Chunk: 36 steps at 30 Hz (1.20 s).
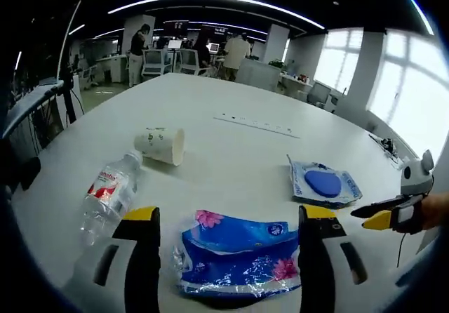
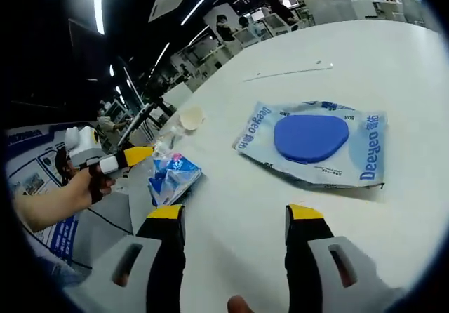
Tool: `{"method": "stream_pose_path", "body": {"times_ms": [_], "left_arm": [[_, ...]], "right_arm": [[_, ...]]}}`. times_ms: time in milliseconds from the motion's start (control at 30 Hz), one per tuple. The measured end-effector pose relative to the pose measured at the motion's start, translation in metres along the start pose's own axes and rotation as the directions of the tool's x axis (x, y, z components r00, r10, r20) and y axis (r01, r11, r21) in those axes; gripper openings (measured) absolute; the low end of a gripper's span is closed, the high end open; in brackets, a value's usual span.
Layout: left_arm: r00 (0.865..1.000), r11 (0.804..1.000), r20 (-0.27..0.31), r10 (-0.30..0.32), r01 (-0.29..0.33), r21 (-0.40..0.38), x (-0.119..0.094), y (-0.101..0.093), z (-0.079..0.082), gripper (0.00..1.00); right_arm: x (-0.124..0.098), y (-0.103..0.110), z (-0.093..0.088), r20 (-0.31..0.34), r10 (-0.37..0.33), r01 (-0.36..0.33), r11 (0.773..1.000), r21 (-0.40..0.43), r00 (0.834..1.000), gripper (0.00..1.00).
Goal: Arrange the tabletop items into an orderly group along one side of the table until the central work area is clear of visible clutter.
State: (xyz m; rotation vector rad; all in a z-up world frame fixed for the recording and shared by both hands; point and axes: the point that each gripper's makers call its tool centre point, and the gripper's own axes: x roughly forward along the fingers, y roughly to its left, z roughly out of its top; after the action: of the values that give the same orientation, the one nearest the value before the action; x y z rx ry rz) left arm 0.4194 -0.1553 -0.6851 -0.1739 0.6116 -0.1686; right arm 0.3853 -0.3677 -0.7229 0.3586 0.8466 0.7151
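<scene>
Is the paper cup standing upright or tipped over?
Tipped over. The paper cup lies on its side on the table, open mouth facing right, beside the water bottle.

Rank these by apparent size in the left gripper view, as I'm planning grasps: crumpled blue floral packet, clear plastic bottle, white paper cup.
1. Crumpled blue floral packet, though it lies nearest the camera.
2. Clear plastic bottle.
3. White paper cup, lying farthest away.

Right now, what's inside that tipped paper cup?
The paper cup lies on its side on the white table, mouth turned away in the left gripper view. In the right gripper view it is too small to tell, so its inside stays unseen.
</scene>
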Motion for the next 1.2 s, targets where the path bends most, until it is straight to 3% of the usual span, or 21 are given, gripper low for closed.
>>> {"method": "stream_pose_path", "body": {"times_ms": [133, 233, 467, 600, 733, 933, 1067, 1133, 1200], "left_arm": [[0.998, 0.999, -0.025, 0.053, -0.053, 0.0, -0.007, 0.016, -0.013, 0.71], [0.997, 0.997, -0.046, 0.056, -0.058, -0.043, -0.009, 0.022, -0.023, 0.7], [0.993, 0.996, -0.094, 0.067, -0.072, -0.054, -0.011, 0.031, -0.039, 0.6], [0.992, 0.996, -0.108, 0.059, -0.066, -0.064, -0.009, 0.033, -0.042, 0.55], [0.991, 0.995, -0.124, 0.039, -0.05, -0.086, -0.007, 0.032, -0.047, 0.4], [0.99, 0.995, -0.135, 0.041, -0.053, -0.083, -0.007, 0.034, -0.052, 0.28], [0.991, 0.996, -0.131, 0.038, -0.048, -0.075, -0.009, 0.033, -0.054, 0.12], [0.991, 0.996, -0.131, 0.038, -0.048, -0.075, -0.007, 0.034, -0.056, 0.06], [0.99, 0.997, -0.132, 0.044, -0.052, -0.064, -0.007, 0.034, -0.06, 0.06]], "right_arm": [[0.01, 0.012, -0.006, -0.046, 0.027, -0.027, 1.0, -0.003, 0.999, 0.52], [0.018, 0.024, -0.009, -0.079, 0.055, -0.056, 0.998, -0.014, 0.995, 0.51], [0.035, 0.051, -0.012, -0.127, 0.105, -0.11, 0.993, -0.033, 0.986, 0.49], [0.049, 0.068, -0.008, -0.13, 0.143, -0.138, 0.989, 0.046, 0.981, 0.48], [0.062, 0.085, -0.008, -0.143, 0.173, -0.165, 0.984, 0.065, 0.974, 0.47], [0.084, 0.095, -0.017, -0.2, 0.146, -0.135, 0.988, 0.072, 0.969, 0.43], [0.088, 0.099, -0.023, -0.221, 0.145, -0.121, 0.986, 0.117, 0.964, 0.36], [0.088, 0.099, -0.027, -0.224, 0.141, -0.114, 0.985, 0.131, 0.964, 0.26], [0.086, 0.097, -0.029, -0.22, 0.139, -0.107, 0.982, 0.154, 0.965, 0.1]]}}
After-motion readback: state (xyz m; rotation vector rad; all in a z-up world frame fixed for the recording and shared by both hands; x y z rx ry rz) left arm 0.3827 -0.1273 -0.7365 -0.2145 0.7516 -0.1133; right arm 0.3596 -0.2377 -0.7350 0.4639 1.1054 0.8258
